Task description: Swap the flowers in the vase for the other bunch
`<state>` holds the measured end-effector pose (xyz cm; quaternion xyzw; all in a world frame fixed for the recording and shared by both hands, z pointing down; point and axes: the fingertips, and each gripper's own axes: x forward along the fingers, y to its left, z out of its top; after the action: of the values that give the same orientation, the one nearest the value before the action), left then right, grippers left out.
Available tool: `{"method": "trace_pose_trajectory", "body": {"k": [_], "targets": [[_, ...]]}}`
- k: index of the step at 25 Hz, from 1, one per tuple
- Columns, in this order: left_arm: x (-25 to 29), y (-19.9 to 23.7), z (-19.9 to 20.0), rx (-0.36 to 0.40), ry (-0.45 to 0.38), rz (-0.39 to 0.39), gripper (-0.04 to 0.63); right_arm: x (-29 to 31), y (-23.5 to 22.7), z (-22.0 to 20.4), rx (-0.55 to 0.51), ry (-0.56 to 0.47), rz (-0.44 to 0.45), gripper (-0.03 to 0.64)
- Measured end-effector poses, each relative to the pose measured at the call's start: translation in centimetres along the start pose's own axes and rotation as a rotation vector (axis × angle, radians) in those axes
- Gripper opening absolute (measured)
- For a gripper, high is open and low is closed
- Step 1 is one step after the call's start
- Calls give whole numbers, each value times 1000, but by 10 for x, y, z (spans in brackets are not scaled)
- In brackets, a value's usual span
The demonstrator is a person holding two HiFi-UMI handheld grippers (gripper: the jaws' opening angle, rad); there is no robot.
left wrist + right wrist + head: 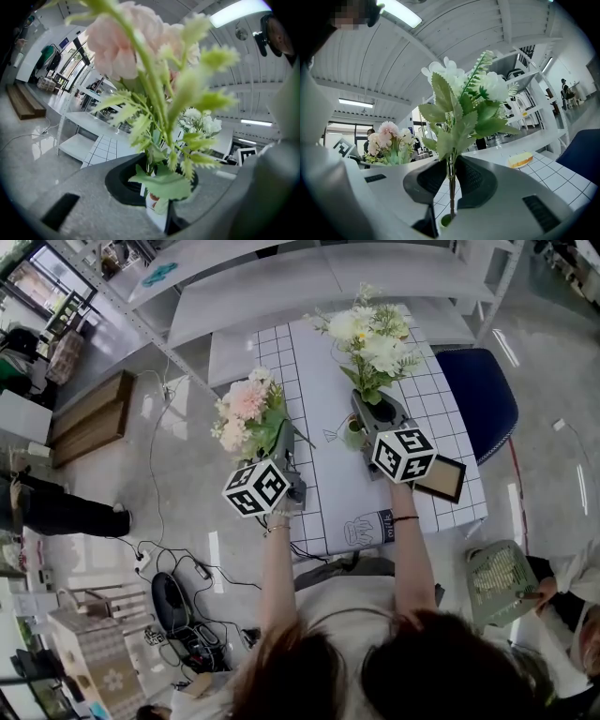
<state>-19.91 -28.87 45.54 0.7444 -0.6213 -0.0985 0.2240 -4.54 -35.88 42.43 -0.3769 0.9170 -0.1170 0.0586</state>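
Observation:
My left gripper (279,435) (157,187) is shut on the stems of a pink flower bunch (246,409) (126,47). It holds the bunch upright, off the left edge of the table. Over the table my right gripper (380,411) (451,180) is shut on the thin stem of a white flower bunch (373,338) (461,101). That stem runs straight down to the mouth of a small green vase (353,434) (446,220), which stands on the grid-pattern tablecloth (319,381). I cannot tell how deep the stem sits in the vase. The pink bunch (389,140) also shows in the right gripper view, far left.
A dark framed picture (441,479) lies on the table near its right front corner. A blue chair (478,395) stands right of the table. White shelving (281,287) runs behind. A yellow block (520,159) lies further along the table. Cables (178,568) cross the floor at the left.

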Motion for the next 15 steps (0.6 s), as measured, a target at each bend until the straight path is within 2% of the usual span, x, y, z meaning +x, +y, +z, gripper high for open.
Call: {"method": "trace_pose_trajectory", "body": {"k": [15], "targets": [[-2,-3,0,0,5,-7,56,-3,2,-30,-35,67,-7,57]]}}
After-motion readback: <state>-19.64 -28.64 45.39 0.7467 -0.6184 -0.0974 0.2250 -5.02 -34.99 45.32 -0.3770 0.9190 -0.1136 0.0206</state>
